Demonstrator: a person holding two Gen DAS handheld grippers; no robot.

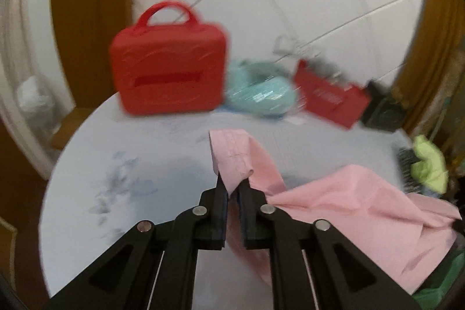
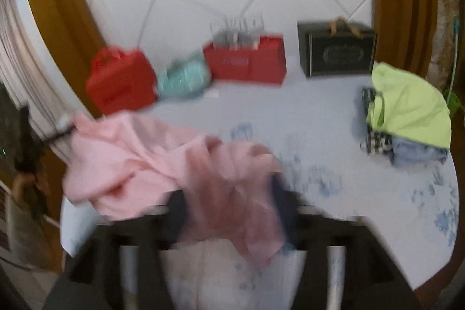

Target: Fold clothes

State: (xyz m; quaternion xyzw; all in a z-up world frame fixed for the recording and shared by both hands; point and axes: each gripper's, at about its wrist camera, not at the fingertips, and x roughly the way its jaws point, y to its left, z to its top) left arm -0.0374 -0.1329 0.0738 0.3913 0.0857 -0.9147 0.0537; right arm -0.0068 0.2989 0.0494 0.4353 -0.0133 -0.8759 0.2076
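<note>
A pink garment point(image 1: 357, 205) lies crumpled on the round pale blue table point(image 1: 139, 153). My left gripper point(image 1: 232, 188) is shut on a hemmed edge of the pink garment and holds it lifted above the table. In the right wrist view the pink garment point(image 2: 151, 161) is bunched at the table's left, and part of it drapes between the jaws of my right gripper point(image 2: 229, 193). That view is blurred. The right fingers point(image 2: 283, 202) stand apart with cloth between them; I cannot tell whether they grip it.
A red case point(image 1: 170, 63), a teal bundle point(image 1: 258, 92), a red paper bag point(image 1: 331, 98) and a dark box point(image 2: 337, 51) stand along the table's far side. A stack of folded clothes with a lime green piece point(image 2: 407, 106) on top sits at the right.
</note>
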